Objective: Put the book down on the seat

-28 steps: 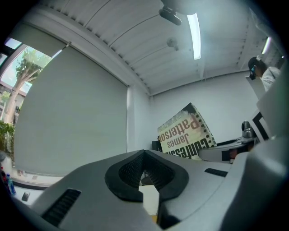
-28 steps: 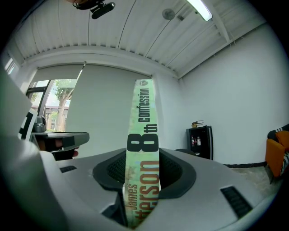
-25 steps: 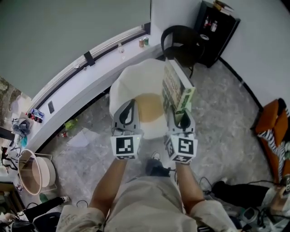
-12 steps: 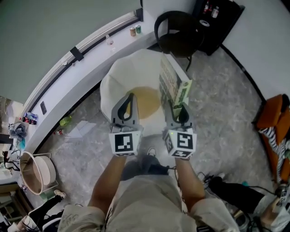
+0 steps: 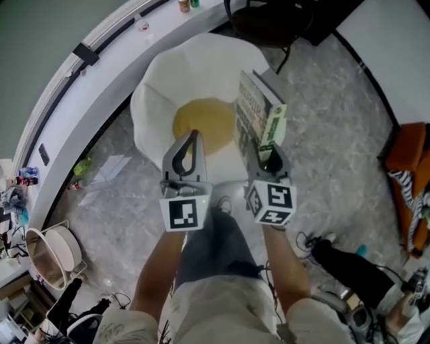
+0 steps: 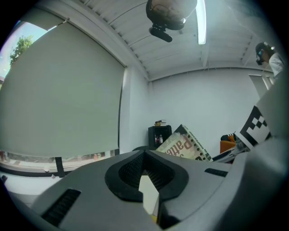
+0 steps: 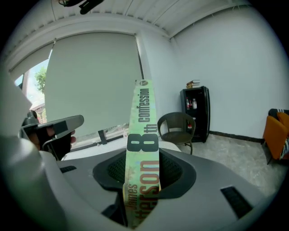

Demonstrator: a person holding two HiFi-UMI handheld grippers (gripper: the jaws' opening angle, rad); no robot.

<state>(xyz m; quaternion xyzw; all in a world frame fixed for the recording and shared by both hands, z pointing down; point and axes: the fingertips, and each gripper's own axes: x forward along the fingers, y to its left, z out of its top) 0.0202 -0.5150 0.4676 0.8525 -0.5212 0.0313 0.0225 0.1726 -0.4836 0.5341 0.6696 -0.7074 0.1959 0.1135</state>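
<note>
A white armchair [image 5: 161, 80] with a round yellow seat cushion [image 5: 205, 122] stands just ahead of me. My right gripper [image 5: 267, 156] is shut on a book [image 5: 257, 115], which stands on edge over the seat's right side. Its green spine [image 7: 142, 144] faces the right gripper view and rises between the jaws of my right gripper [image 7: 143, 164]. My left gripper [image 5: 193, 136] hovers over the cushion's near edge, shut on nothing. In the left gripper view, the left gripper [image 6: 144, 155] shows its tips together, and the book's cover [image 6: 185, 145] appears off to the right.
A black wicker chair [image 5: 269, 17] stands behind the armchair, beside a dark shelf unit [image 7: 195, 113]. A curved window ledge [image 5: 87, 50] runs along the left. An orange seat [image 5: 410, 158] is at the right, a basin [image 5: 50, 252] at the lower left, and cables and shoes [image 5: 322, 245] lie by my feet.
The armchair has come closer and now lies more directly below both grippers. The book stays upright in the right gripper. Neither gripper's jaws have moved.
</note>
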